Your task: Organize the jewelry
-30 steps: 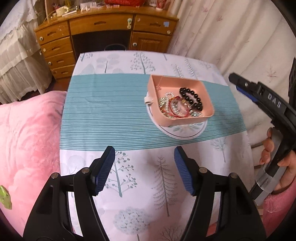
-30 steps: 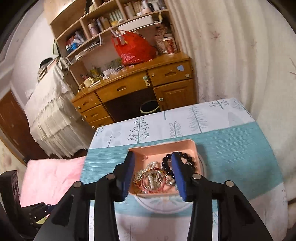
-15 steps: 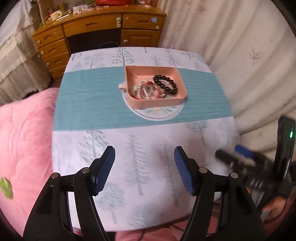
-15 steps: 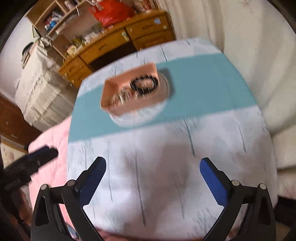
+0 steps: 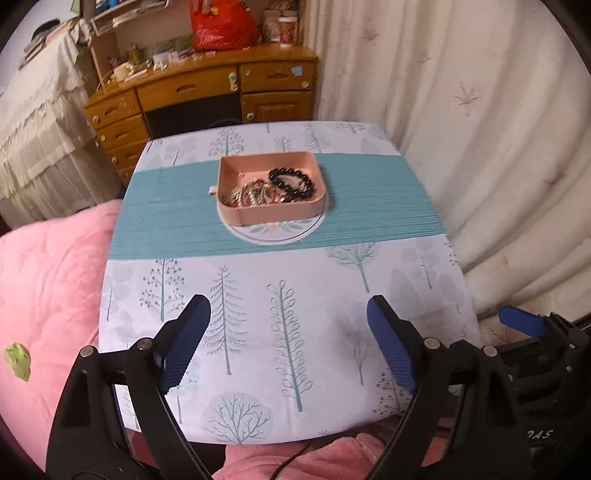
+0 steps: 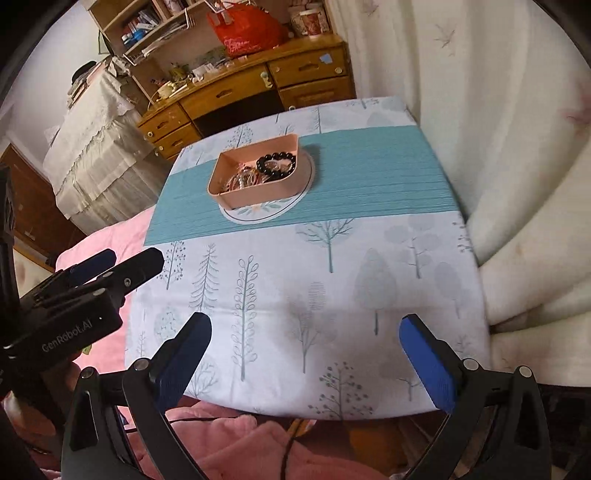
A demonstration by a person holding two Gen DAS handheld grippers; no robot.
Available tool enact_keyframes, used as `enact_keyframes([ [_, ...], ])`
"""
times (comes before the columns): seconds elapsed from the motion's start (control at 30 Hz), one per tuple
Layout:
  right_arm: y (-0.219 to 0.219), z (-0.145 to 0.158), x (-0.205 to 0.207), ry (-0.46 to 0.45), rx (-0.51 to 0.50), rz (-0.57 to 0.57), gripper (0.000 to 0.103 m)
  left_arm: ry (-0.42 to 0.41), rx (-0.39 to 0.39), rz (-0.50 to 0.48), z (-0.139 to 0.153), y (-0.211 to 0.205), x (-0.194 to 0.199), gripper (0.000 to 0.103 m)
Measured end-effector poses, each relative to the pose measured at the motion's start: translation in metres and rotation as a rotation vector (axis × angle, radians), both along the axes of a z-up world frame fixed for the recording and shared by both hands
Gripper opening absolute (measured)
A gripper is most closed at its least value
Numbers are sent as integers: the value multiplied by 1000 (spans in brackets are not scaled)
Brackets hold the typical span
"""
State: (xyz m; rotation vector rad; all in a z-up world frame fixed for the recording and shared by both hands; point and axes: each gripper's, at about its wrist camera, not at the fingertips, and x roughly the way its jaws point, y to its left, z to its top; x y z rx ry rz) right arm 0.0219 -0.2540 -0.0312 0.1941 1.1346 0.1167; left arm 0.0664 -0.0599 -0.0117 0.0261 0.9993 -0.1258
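Both claws (image 5: 288, 345) (image 6: 304, 360) wide apart, empty-handed.

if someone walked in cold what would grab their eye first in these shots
First the pink tray, sitting on a round white mat on the teal stripe of the tablecloth, with a black bead bracelet beside a tangle of silvery and red jewelry. Next, the left gripper and right gripper, both open and empty over the table's near edge. Behind, a red bag stands out on the cluttered wooden desk.
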Motion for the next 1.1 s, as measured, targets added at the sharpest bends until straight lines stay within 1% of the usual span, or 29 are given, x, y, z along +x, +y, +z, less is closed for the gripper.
enact_keyframes([
  [0.03,0,3,0,-11,-1,2,103,-9,2,0,2,-2,-1,89],
  [0.07,-2,7,-4,-28,-3,0,103,-18,7,5,5,-5,-4,95],
  [0.1,-2,11,-8,-45,-7,2,103,-19,14,10,6,-7,-5,103],
  [0.13,-2,15,-12,-62,-11,7,103,-20,21,15,7,-8,-7,103],
  [0.2,1,23,-16,-90,-51,5,103,-15,33,30,7,-8,-10,103],
  [0.3,11,36,-21,-142,-84,41,103,-12,44,60,7,-3,-13,103],
  [0.37,19,38,-21,-154,-95,65,103,-14,42,89,8,3,-16,103],
  [0.57,32,39,-25,-151,-105,103,103,12,10,145,-1,17,-26,103],
  [0.77,41,33,-21,-149,-94,134,103,-5,22,164,0,22,-34,103],
  [0.93,45,28,-16,-140,-81,141,103,-2,22,184,1,28,-37,103],
  [1.1,46,26,-14,-136,-80,142,103,-22,51,188,4,26,-40,103],
])
